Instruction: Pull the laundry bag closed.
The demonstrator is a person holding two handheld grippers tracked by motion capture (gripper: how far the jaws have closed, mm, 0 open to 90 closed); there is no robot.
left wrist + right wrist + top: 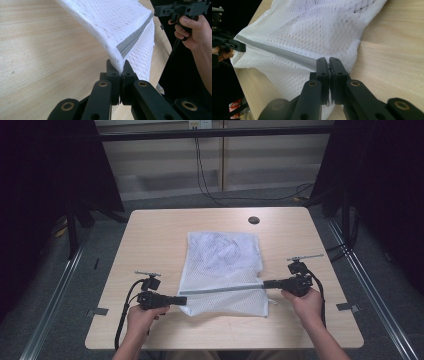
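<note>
One white mesh bag (a single grey zipper strip across it) lies on the desk; left hand-held gripper and right hand-held gripper each pinch an end.

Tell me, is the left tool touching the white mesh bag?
Touching. In the left gripper view, the left tool has its jaws shut on the edge of the white mesh bag, pinching it beside the grey zipper strip.
</note>
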